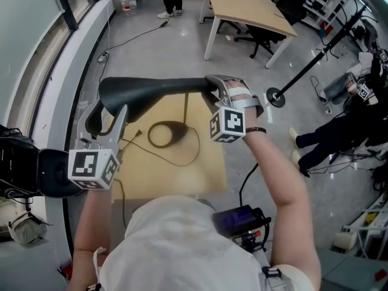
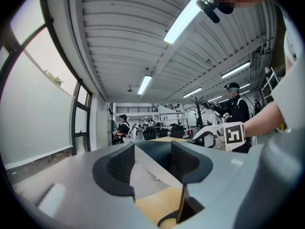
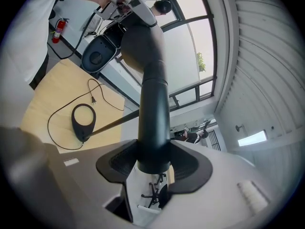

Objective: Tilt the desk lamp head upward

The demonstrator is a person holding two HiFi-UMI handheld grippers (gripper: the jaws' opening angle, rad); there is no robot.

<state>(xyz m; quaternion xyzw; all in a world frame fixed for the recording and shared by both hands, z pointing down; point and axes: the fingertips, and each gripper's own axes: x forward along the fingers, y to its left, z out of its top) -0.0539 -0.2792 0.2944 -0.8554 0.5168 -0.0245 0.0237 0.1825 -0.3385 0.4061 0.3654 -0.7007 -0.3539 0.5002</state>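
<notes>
Lamp head [image 1: 157, 93]: long, black, matte, lying roughly level above the wooden table [image 1: 206, 174]; narrow end at right, wide rounded end at left. Thin stem runs down to the ring base [image 1: 165, 134], with the cord [image 1: 194, 147] looped around it.

Right gripper [image 1: 213, 96]: jaws clamped on the narrow end of the head [image 3: 153, 128].

Left gripper [image 1: 106, 123]: jaws wide apart, nothing between the pads [image 2: 121, 163]; it sits just beside the wide end, contact unclear.

Window wall [image 1: 36, 71] is close on the left. Table's right edge drops to open floor [image 1: 254, 83].
</notes>
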